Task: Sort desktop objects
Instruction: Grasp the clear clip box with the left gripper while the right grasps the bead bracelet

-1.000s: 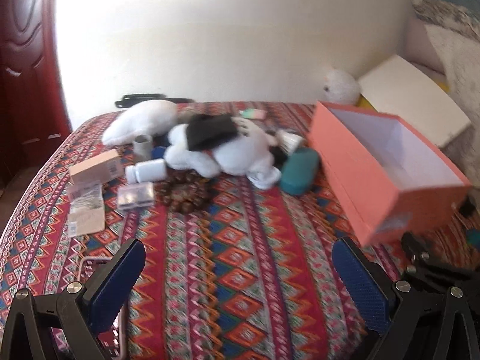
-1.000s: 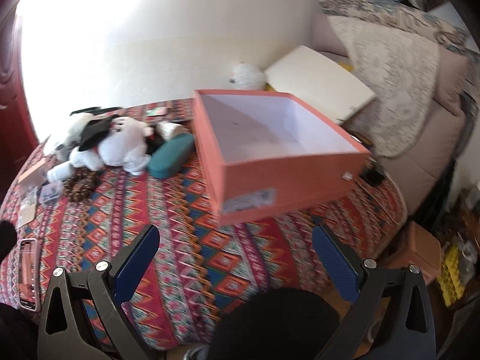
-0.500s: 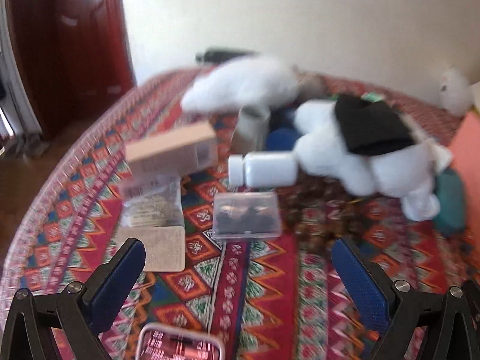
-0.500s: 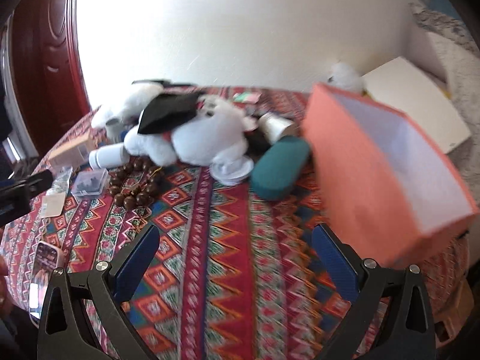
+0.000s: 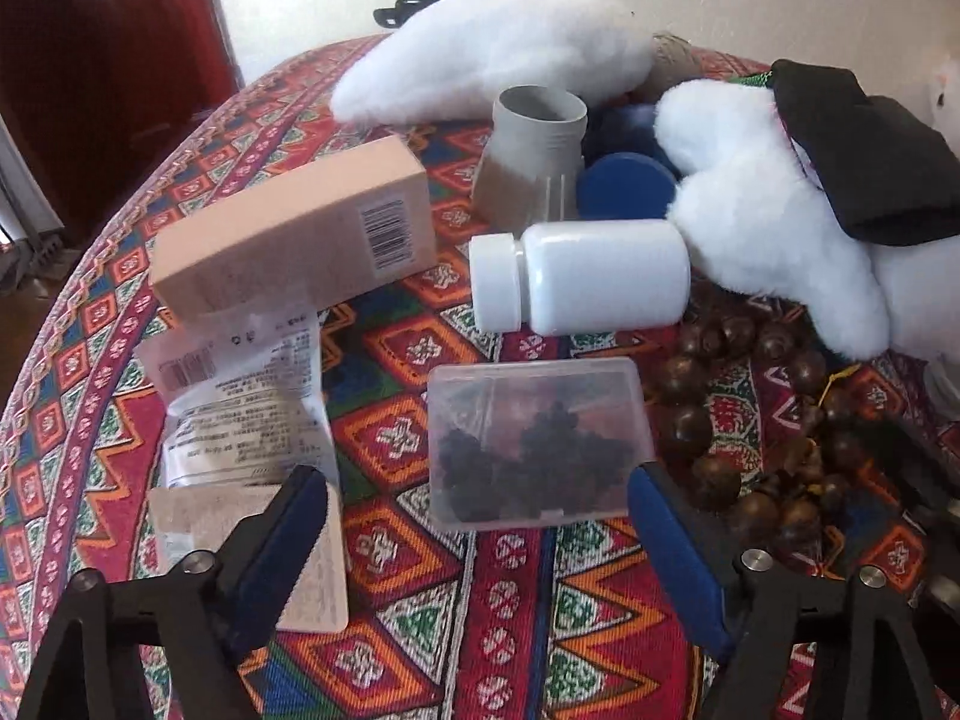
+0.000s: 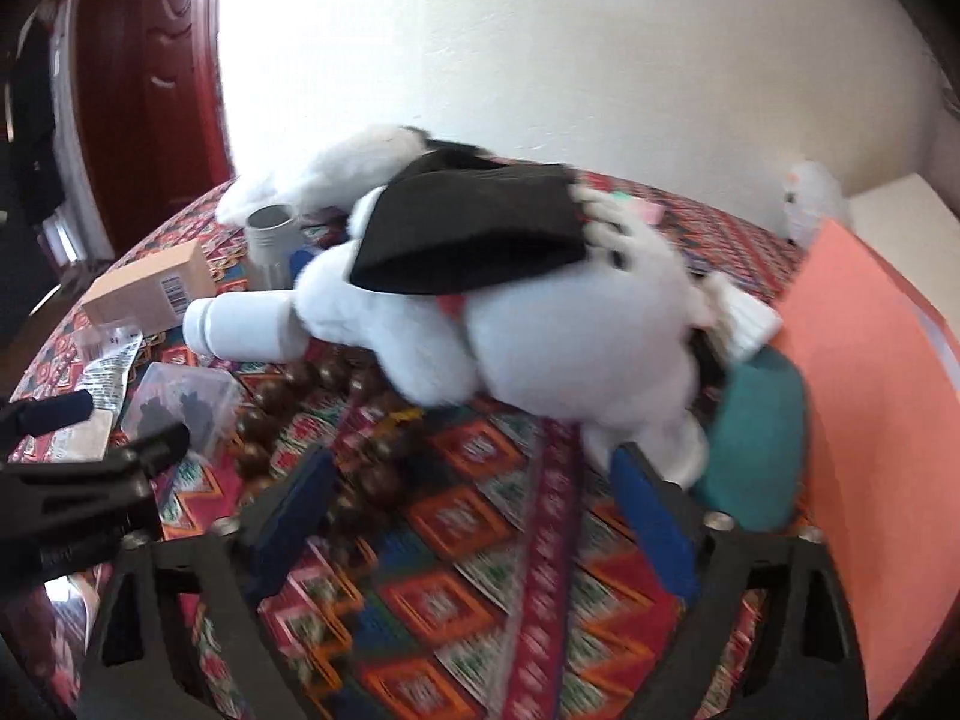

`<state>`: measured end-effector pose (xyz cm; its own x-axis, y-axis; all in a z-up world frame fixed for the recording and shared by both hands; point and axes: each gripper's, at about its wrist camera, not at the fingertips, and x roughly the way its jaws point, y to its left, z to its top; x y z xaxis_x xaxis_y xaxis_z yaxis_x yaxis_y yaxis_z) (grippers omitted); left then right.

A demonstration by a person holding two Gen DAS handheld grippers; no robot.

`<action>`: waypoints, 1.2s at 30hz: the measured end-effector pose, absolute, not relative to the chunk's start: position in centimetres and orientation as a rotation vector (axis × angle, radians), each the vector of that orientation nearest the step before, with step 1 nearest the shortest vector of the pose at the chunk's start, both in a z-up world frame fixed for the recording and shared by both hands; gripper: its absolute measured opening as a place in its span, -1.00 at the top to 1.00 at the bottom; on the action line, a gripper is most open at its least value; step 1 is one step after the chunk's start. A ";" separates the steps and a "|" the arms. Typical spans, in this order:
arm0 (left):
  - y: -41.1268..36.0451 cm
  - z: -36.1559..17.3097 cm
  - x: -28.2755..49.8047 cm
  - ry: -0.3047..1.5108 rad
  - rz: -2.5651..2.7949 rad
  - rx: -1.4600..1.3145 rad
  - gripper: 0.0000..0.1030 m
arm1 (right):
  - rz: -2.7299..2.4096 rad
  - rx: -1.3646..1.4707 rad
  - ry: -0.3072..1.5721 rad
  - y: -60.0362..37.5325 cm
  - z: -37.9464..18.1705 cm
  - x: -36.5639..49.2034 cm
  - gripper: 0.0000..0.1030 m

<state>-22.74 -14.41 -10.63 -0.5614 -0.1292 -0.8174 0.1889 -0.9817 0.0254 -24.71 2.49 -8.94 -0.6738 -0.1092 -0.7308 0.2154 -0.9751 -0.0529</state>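
Observation:
My left gripper (image 5: pixel 477 531) is open and empty, low over the patterned cloth, its fingers on either side of the near edge of a clear plastic box (image 5: pixel 537 441) of dark bits. Behind it lie a white bottle (image 5: pixel 579 276) on its side, a tan carton (image 5: pixel 294 240) and a printed packet (image 5: pixel 246 396). My right gripper (image 6: pixel 474 510) is open and empty, just in front of a white plush dog (image 6: pixel 540 324) with a black ear. The left gripper (image 6: pixel 96 450) shows at the left of the right wrist view.
Brown wooden beads (image 5: pixel 750 420) lie right of the clear box, also in the right wrist view (image 6: pixel 336 396). A grey cup (image 5: pixel 537 156), a blue lid (image 5: pixel 627 183) and a second white plush (image 5: pixel 498 54) sit behind. A teal case (image 6: pixel 756 444) lies beside the orange box (image 6: pixel 876 420).
Both grippers moved forward and lower toward the pile. The left one closed in on the clear box; the right one swung left from the orange box to the plush dog.

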 end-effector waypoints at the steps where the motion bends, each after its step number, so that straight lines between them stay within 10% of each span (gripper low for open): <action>1: -14.4 -10.6 -22.8 0.092 -2.626 1.361 -0.62 | -2.699 1.183 0.203 2.1 -9.3 -25.2 -0.65; 11: -14.1 -10.9 -23.5 0.140 -2.658 1.405 -0.66 | -2.576 1.324 0.153 0.5 -13.0 -29.3 -0.53; 13: -13.9 -11.1 -23.7 0.131 -2.659 1.417 -0.71 | -2.562 1.313 0.149 0.6 -13.0 -29.5 -0.35; 15: -13.7 -11.7 -24.2 0.126 -2.649 1.449 -0.72 | -2.554 1.301 0.159 0.5 -12.9 -29.7 0.25; 20: -13.5 -13.2 -25.3 0.076 -2.595 1.501 -0.89 | -2.536 1.292 0.167 0.5 -12.7 -29.7 0.62; 25: -14.2 -13.3 -25.3 0.128 -2.583 1.503 -0.86 | -2.528 1.307 0.098 1.7 -11.8 -29.5 0.62; 27: -13.8 -13.0 -25.2 0.101 -2.609 1.488 -0.39 | -2.531 1.300 0.085 2.1 -11.3 -29.4 0.62; 36: -12.8 -9.7 -22.7 0.119 -2.674 1.398 -0.37 | -2.555 1.205 0.060 2.9 -7.4 -26.0 0.62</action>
<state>-22.66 -12.82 -9.73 -0.5658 -0.0710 -0.8215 0.1440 -0.9895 -0.0136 -25.96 2.89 -7.36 -0.5959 -0.2635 -0.7586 0.2986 -0.9496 0.0952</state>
